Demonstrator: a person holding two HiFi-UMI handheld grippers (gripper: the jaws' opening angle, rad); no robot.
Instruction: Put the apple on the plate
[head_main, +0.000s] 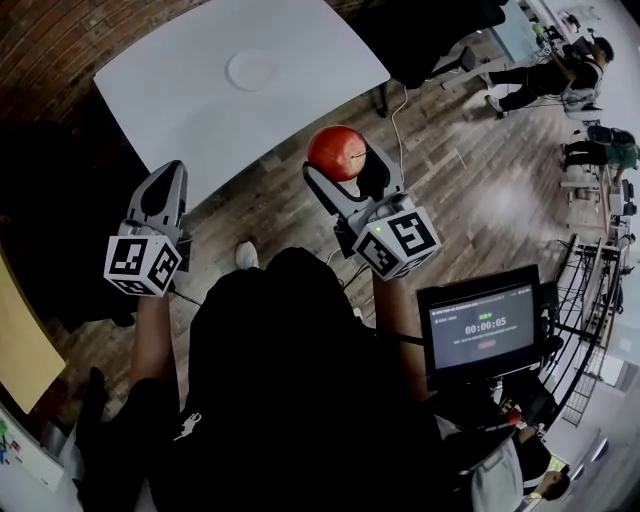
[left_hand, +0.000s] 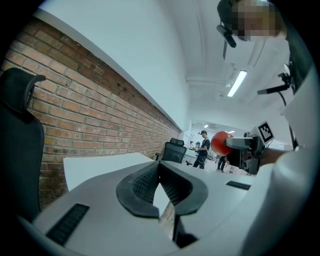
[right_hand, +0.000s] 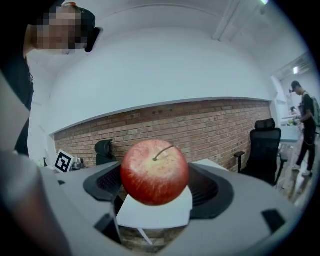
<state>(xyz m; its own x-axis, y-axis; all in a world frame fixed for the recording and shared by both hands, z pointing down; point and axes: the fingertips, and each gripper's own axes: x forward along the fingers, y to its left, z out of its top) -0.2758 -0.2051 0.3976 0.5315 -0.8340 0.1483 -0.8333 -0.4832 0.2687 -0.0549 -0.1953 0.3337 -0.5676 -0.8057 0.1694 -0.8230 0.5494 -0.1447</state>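
A red apple (head_main: 336, 152) with a short stem sits between the jaws of my right gripper (head_main: 341, 162), which is shut on it above the wooden floor, just off the near right edge of the white table (head_main: 180, 75). In the right gripper view the apple (right_hand: 155, 171) fills the space between the black pads (right_hand: 207, 187). A flat white plate (head_main: 252, 70) lies on the table's far middle. My left gripper (head_main: 163, 178) hovers over the table's near left edge, shut on nothing. In the left gripper view its jaws (left_hand: 159, 169) meet at the tips, and the apple (left_hand: 220, 142) shows far right.
A black office chair (head_main: 425, 30) stands beyond the table's right corner. A small screen with a timer (head_main: 483, 325) is at my right side. People (head_main: 560, 75) sit far right. A brick wall (left_hand: 90, 120) runs behind the table.
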